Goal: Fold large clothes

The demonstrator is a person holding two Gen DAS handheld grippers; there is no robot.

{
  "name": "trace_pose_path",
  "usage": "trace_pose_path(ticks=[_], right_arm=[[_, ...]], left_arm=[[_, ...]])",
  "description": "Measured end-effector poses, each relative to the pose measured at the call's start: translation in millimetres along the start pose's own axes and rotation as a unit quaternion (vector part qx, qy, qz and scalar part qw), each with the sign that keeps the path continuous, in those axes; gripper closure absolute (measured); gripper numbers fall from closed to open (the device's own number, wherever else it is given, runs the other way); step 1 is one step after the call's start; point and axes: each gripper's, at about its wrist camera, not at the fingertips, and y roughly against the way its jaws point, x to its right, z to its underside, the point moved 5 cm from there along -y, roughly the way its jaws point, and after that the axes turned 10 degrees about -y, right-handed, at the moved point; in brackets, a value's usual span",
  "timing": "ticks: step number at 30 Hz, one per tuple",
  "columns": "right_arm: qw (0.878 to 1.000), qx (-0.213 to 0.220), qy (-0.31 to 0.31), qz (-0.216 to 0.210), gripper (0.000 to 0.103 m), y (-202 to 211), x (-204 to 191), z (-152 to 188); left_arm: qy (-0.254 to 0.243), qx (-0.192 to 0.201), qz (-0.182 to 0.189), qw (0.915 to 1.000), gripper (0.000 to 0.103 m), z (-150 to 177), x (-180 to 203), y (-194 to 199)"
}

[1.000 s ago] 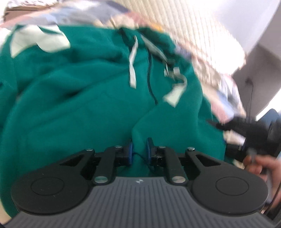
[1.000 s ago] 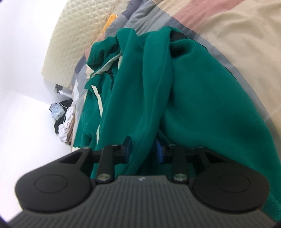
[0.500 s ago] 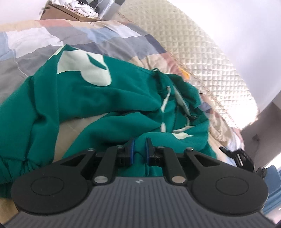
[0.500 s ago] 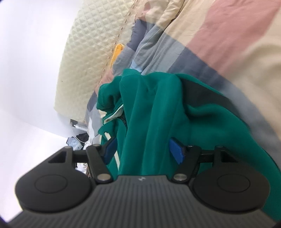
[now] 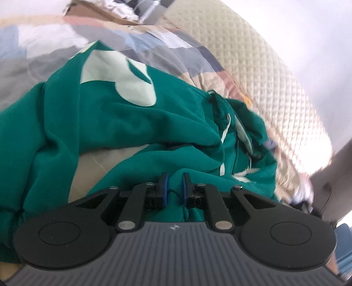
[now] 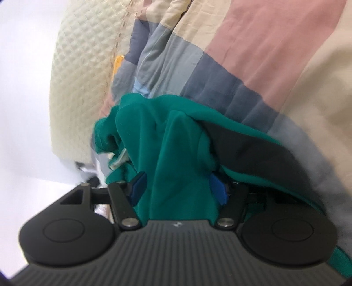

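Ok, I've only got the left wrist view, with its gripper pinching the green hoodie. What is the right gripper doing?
Observer: The right gripper is open. Its jaws have just been opening, and a fold of the green hoodie lies between them.
Reviewer: Anything else near it?
Observer: Only the patchwork bedspread, with pink and cream patches showing beside the hoodie.

Beyond the left gripper (image 5: 175, 187) the green hoodie (image 5: 132, 123) runs off the left edge, the clutter (image 5: 123, 8) farthest ahead is too blurred to identify, and the hoodie's folds hide the right gripper's (image 6: 178, 187) pad faces.
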Motion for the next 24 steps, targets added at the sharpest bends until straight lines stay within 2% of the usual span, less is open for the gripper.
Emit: trace_pose_path(ticks=[3,8,12,18,19,22,24], right_arm=[[0.999,-0.01,0.039,0.026,0.038,9.9,1.7,7.7],[0.998,0.004,0.054,0.029,0.038,6.6,4.8,8.0],[0.997,0.008,0.073,-0.01,0.036,-18.9,-5.4,1.0],[0.996,0.016,0.083,-0.038,0.035,-48.5,-34.2,-8.8],[0.996,0.024,0.077,-0.05,0.035,-47.0,-40.0,-14.3],[0.991,0.072,0.051,-0.096,0.037,-32.1,-46.4,-35.5],[0.987,0.098,0.017,-0.129,0.037,-22.2,-38.3,-50.9]], left_arm=[[-0.001,0.01,-0.009,0.9999,0.088,-1.5,-2.0,5.1],[-0.023,0.039,-0.013,0.9989,0.088,-8.8,5.5,21.7],[-0.029,0.035,-0.017,0.9988,0.088,-6.5,5.4,25.3],[-0.044,0.026,-0.023,0.9984,0.088,-3.0,4.3,14.7],[-0.046,0.023,-0.017,0.9985,0.088,-1.6,4.9,12.8],[-0.061,0.01,0.039,0.9973,0.087,6.0,19.4,4.7],[-0.09,0.011,0.06,0.9941,0.085,12.5,33.6,2.9]])
